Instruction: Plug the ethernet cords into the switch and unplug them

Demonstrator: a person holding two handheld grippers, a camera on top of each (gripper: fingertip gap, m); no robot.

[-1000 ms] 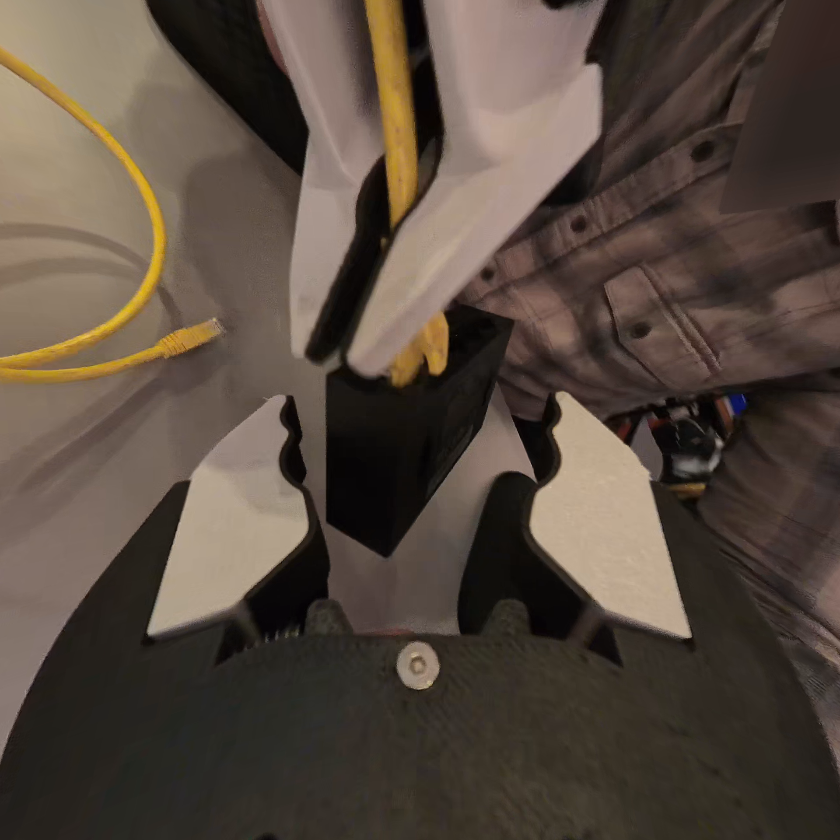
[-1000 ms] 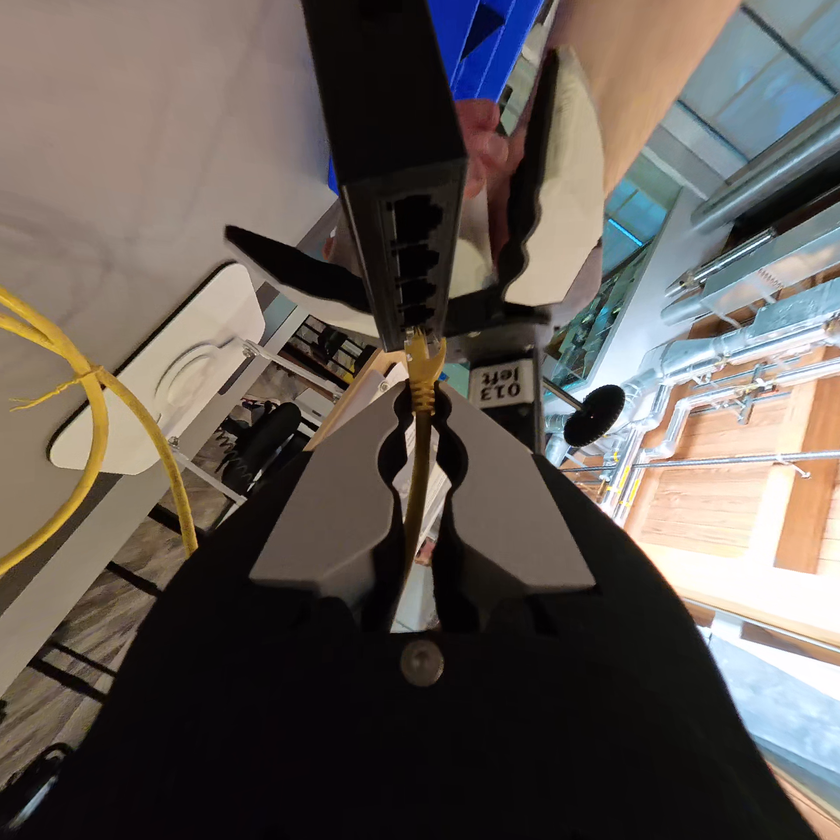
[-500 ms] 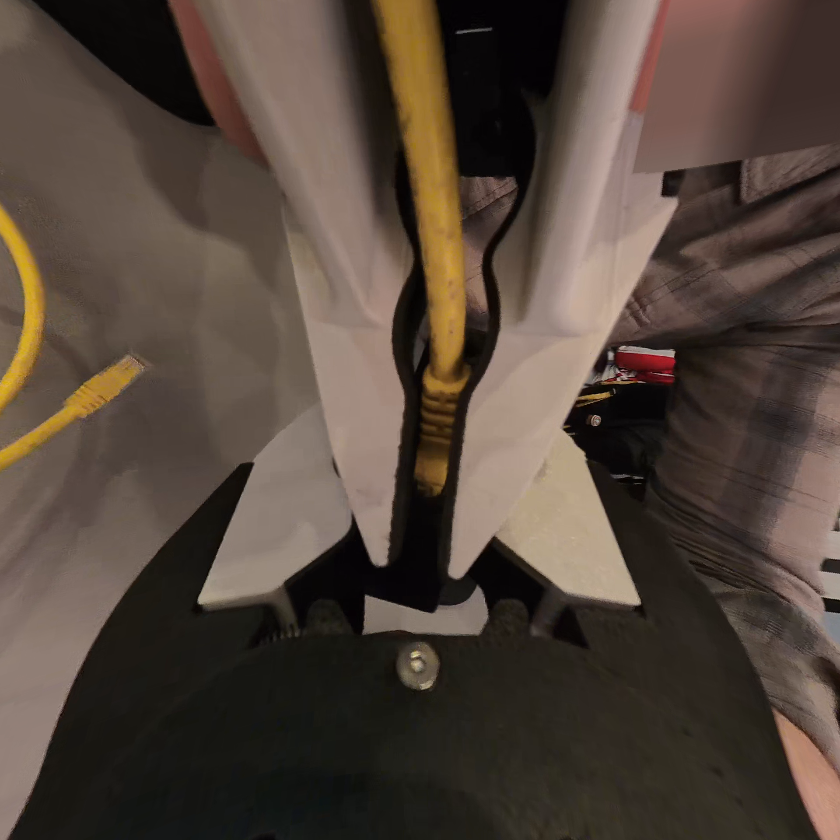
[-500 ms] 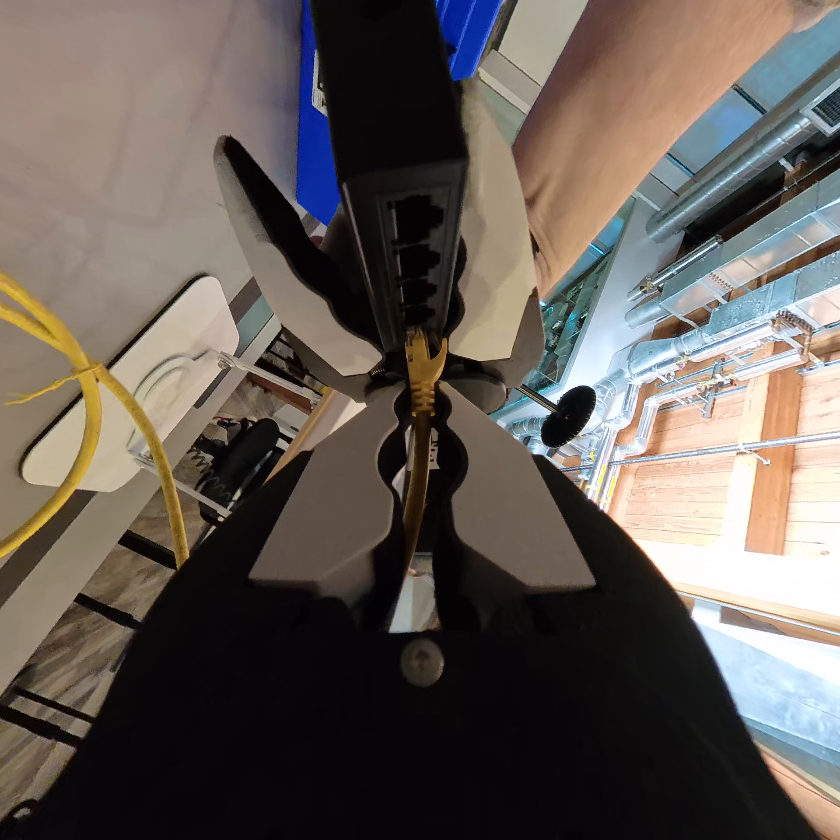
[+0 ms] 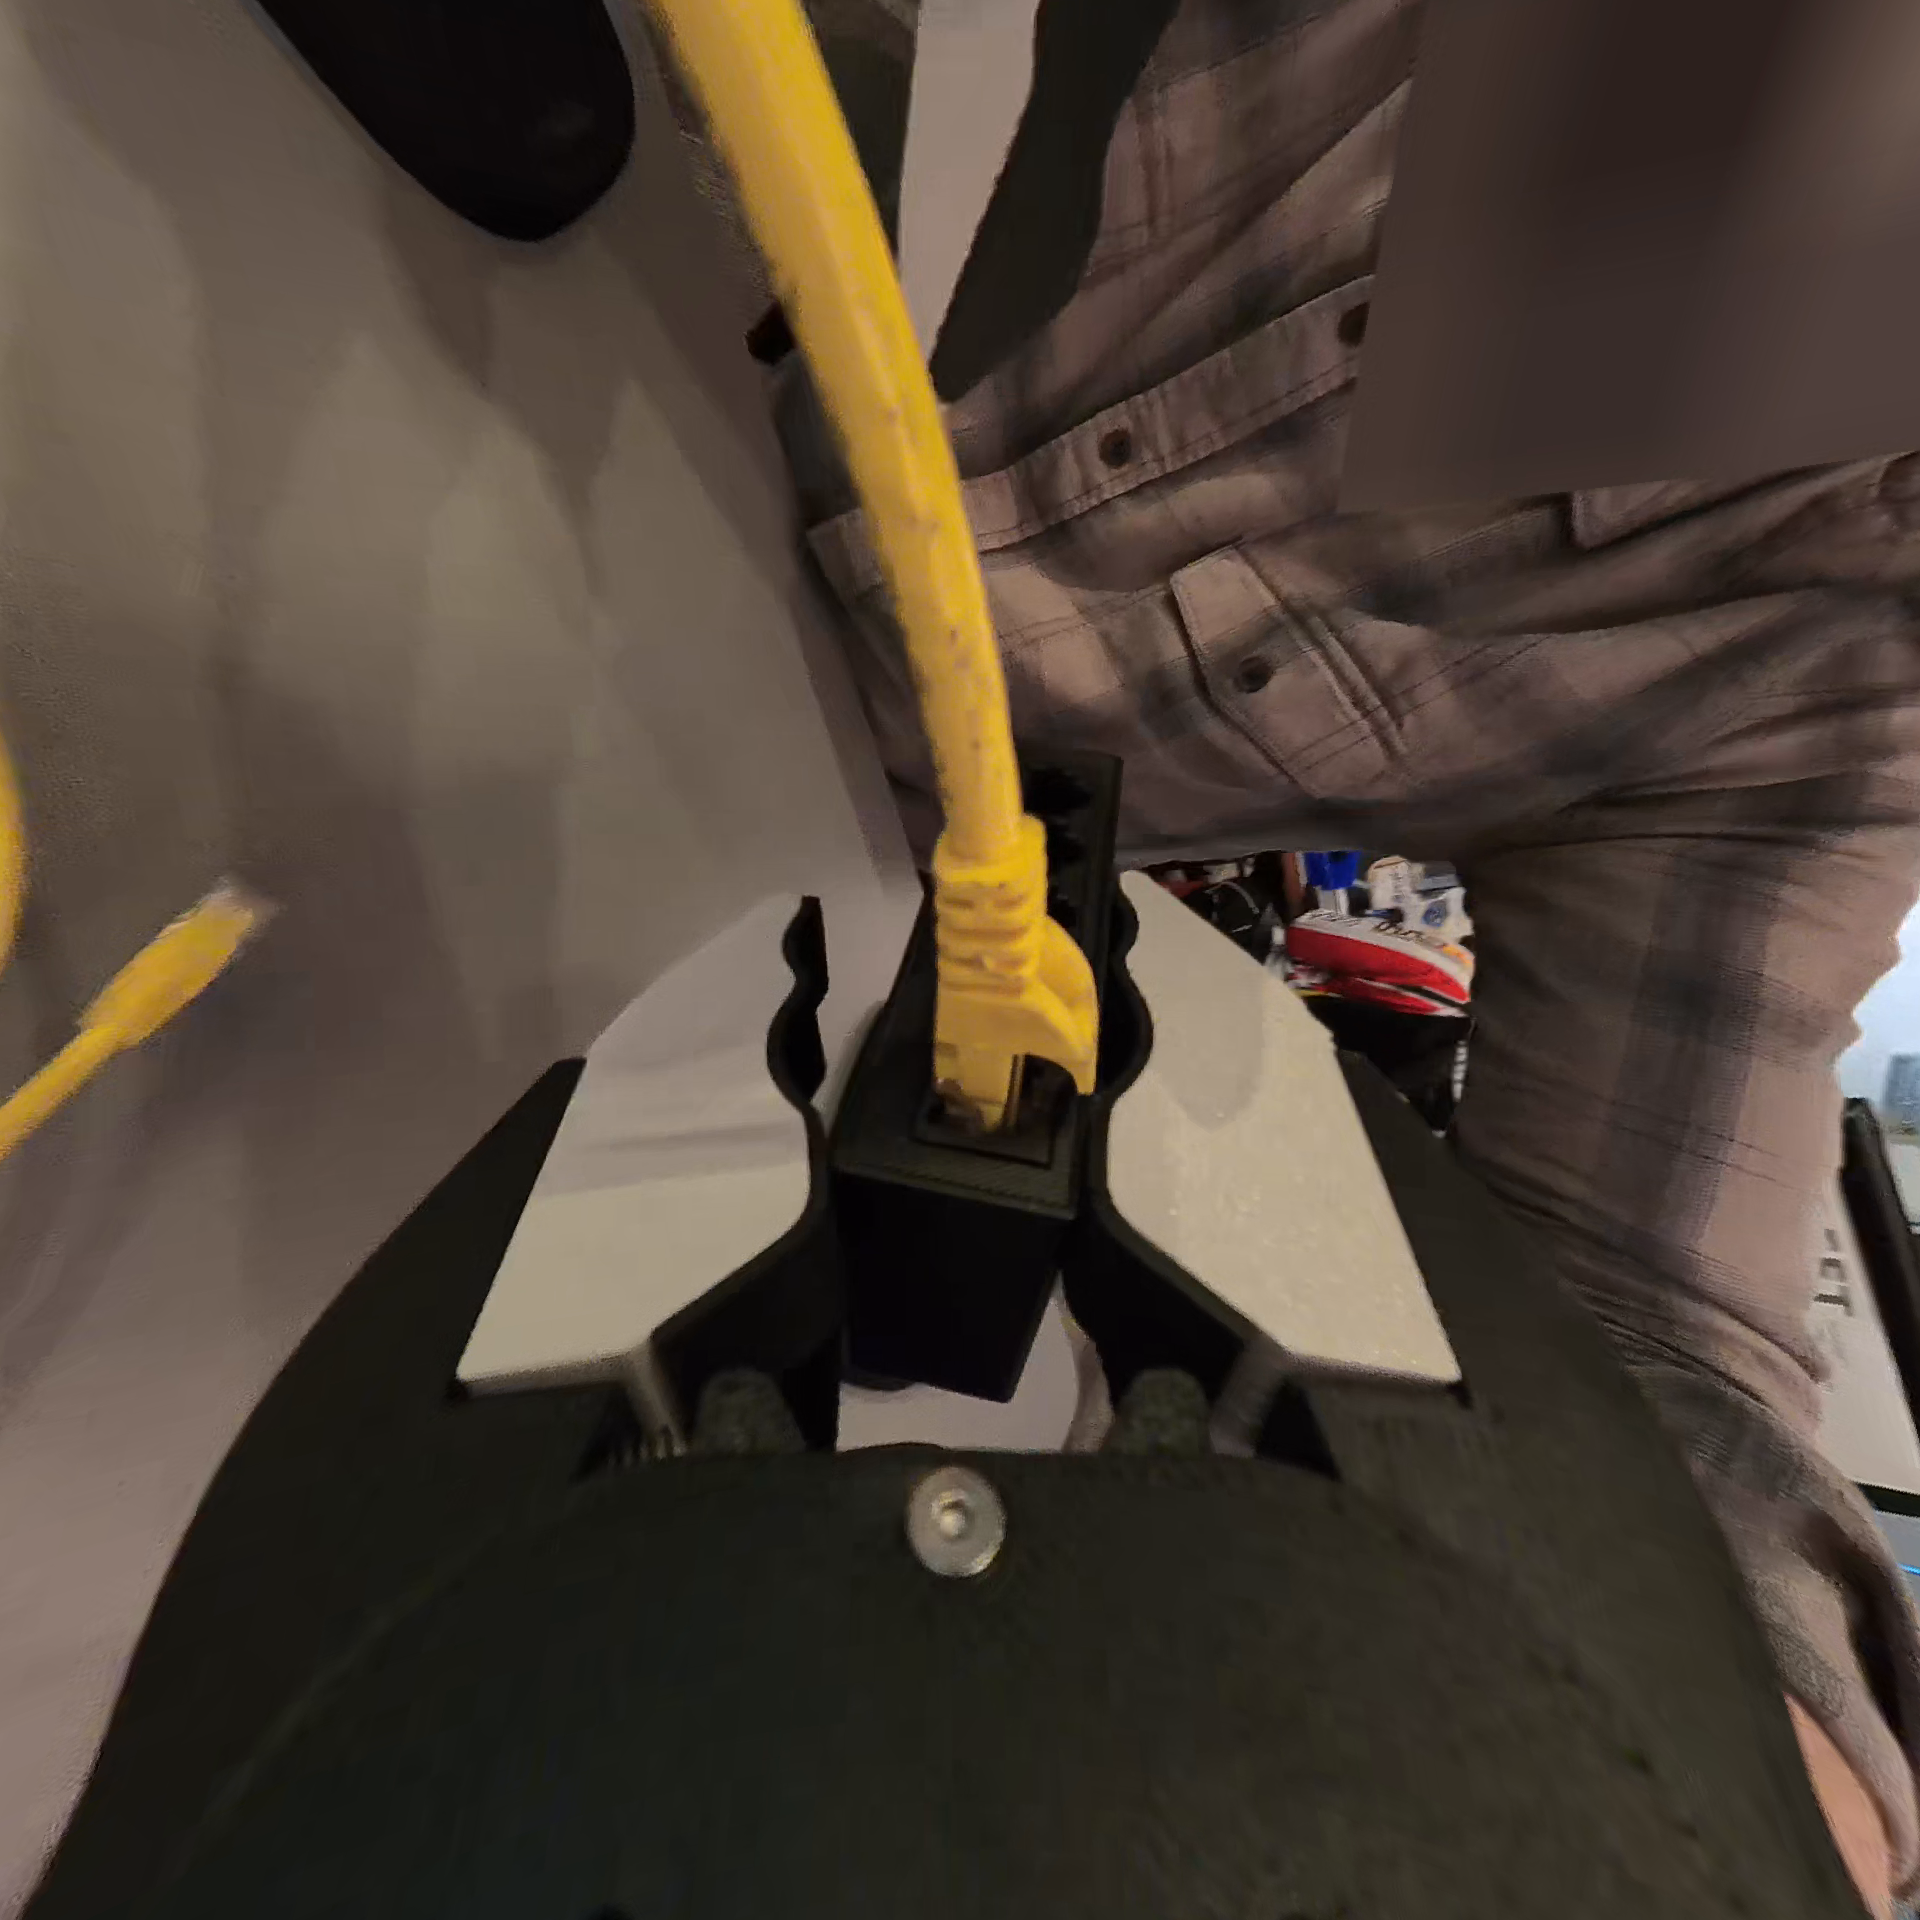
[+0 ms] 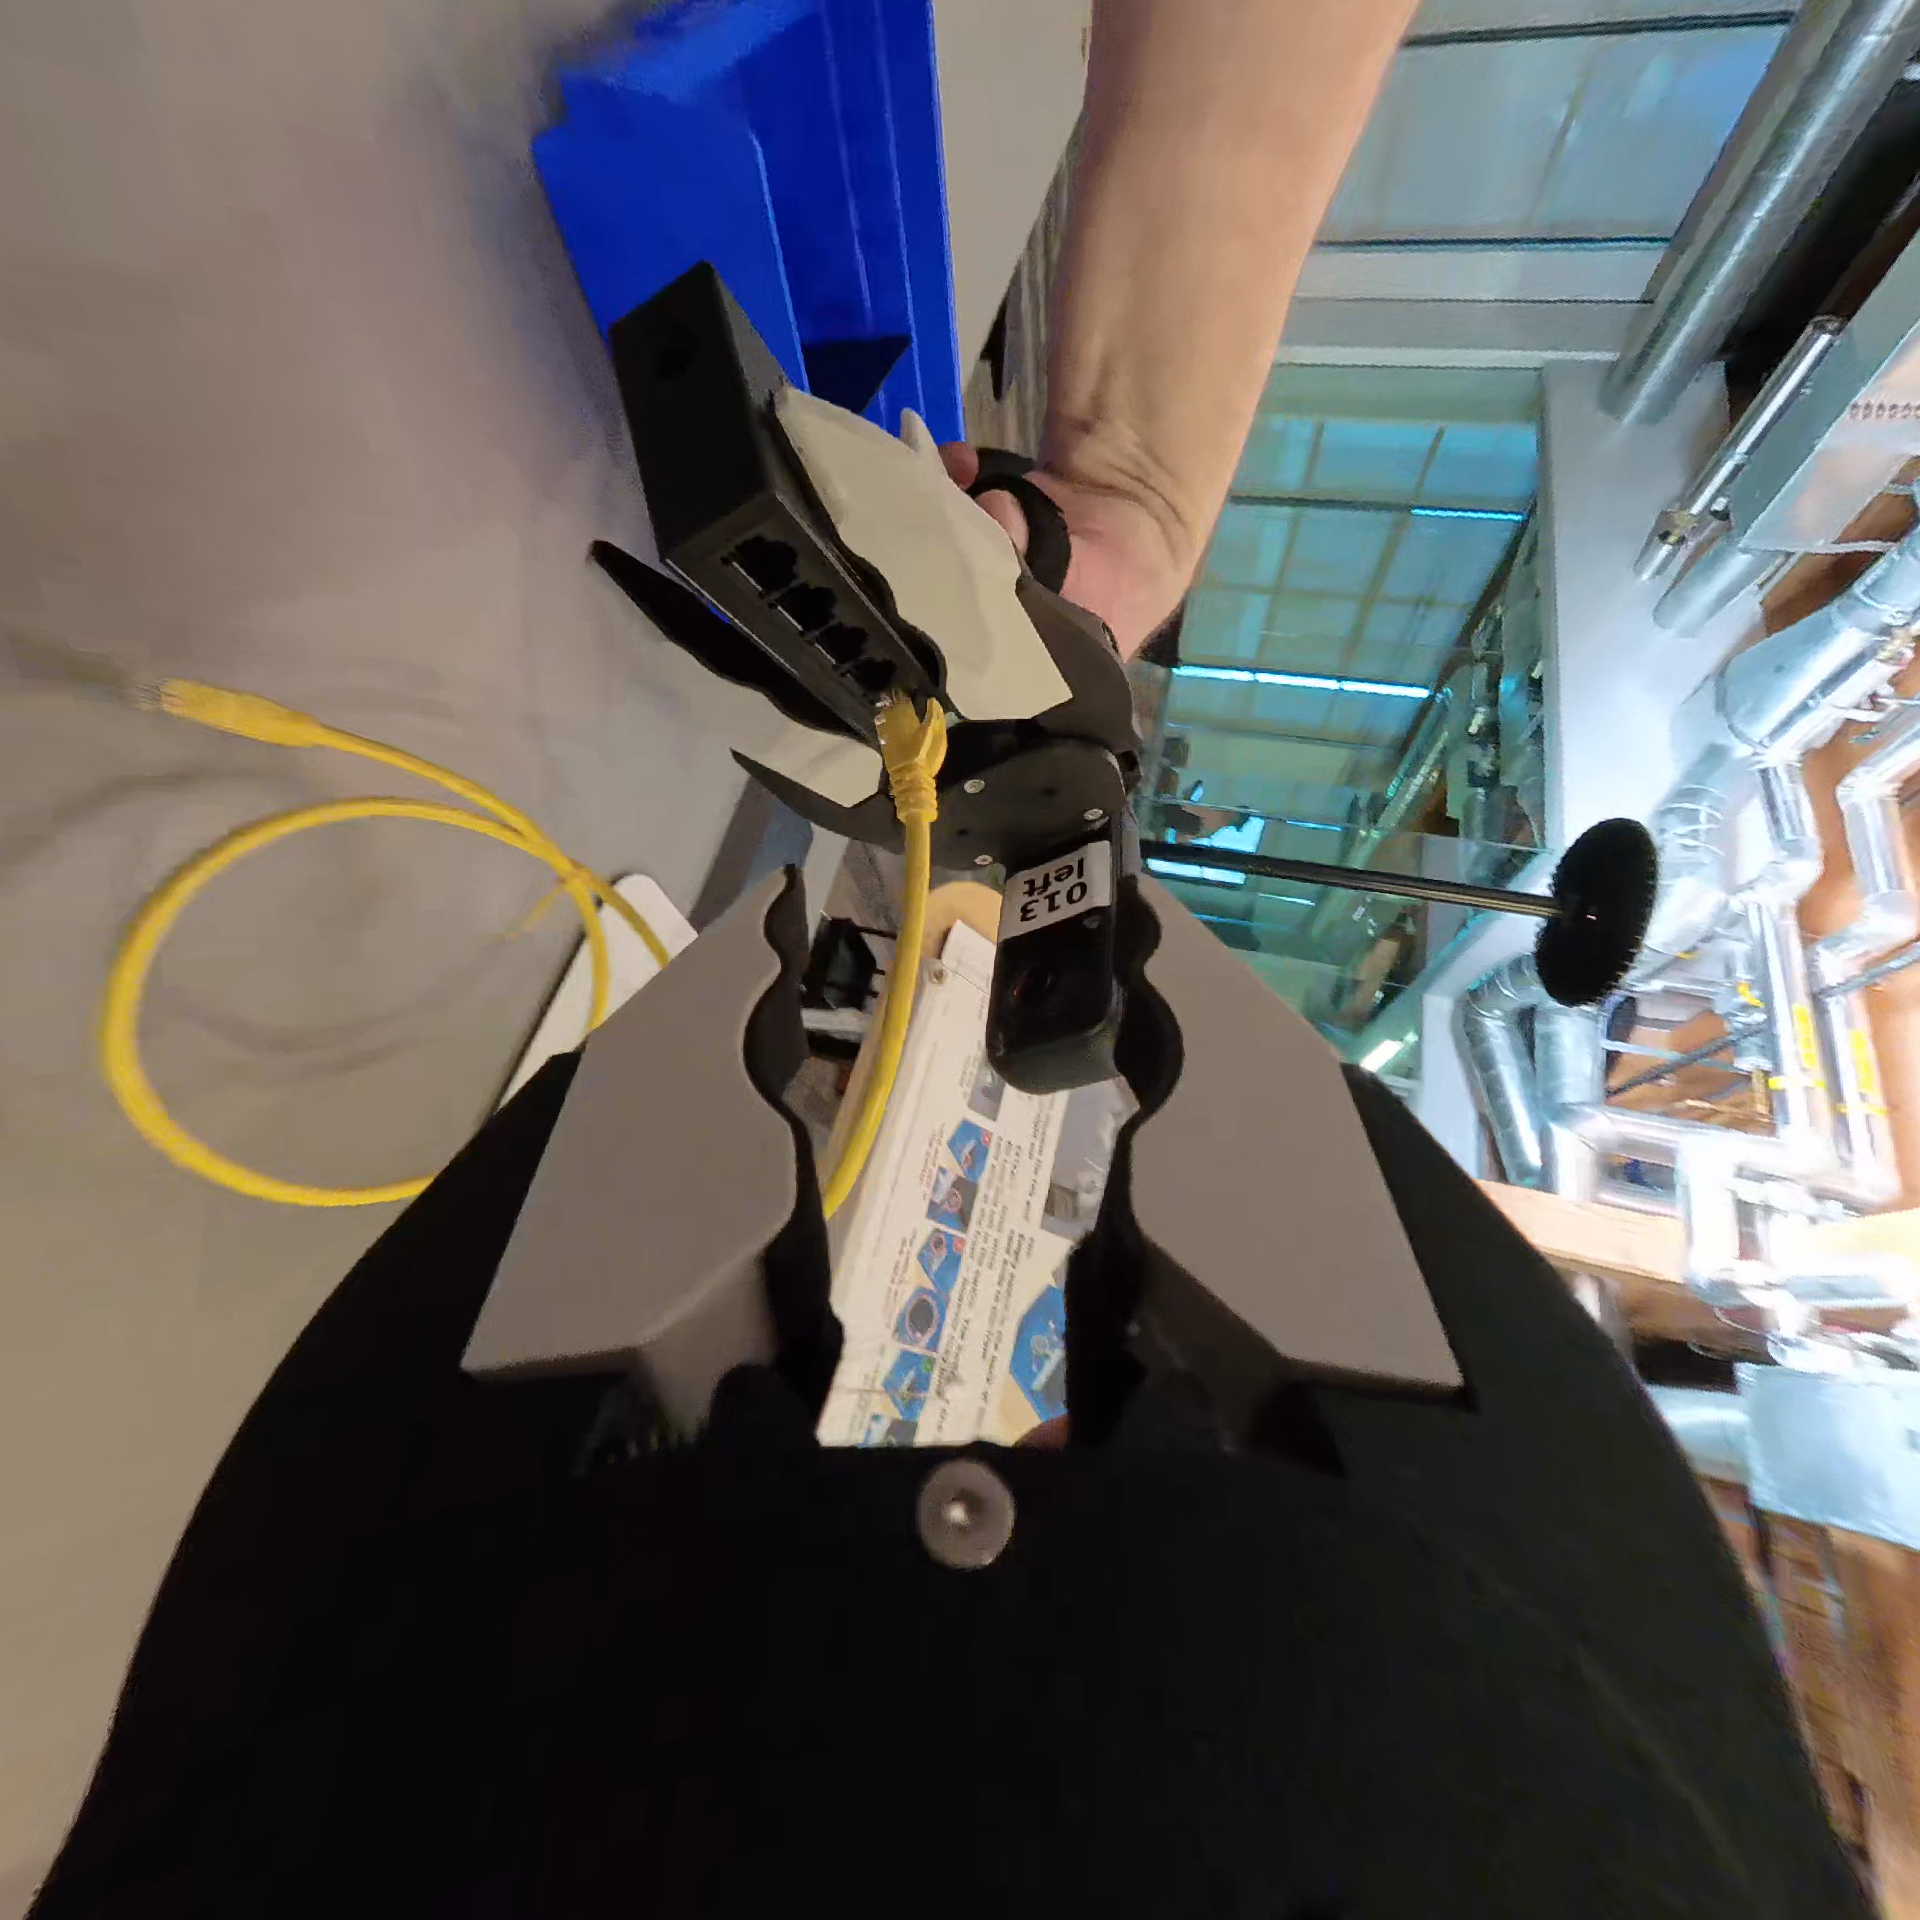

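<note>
My left gripper point(image 5: 966, 904) is shut on the black switch point(image 5: 956, 1247), with a jaw on each flat side. A yellow ethernet cord point(image 5: 894, 468) has its plug point(image 5: 997, 987) seated in the switch's end port. The right wrist view shows the same switch point(image 6: 717, 457) held in the air by the left gripper point(image 6: 696, 478), the plug point(image 6: 909, 748) in the lowest port and the other ports empty. My right gripper point(image 6: 961, 935) is open and holds nothing; the cord point(image 6: 894, 1039) hangs loose between its fingers. A second yellow plug point(image 6: 208, 707) lies on the grey table.
A blue bin point(image 6: 790, 187) stands on the table behind the switch. A person's forearm point(image 6: 1195, 312) holds the left gripper. A white pad point(image 6: 634, 914) sits at the table edge, and a printed sheet point(image 6: 966, 1247) shows below. A plaid shirt point(image 5: 1455, 623) fills the right.
My right gripper has opened, let go of the cord and drawn back from the switch. My left gripper has shut on the switch. The plug stays in the port.
</note>
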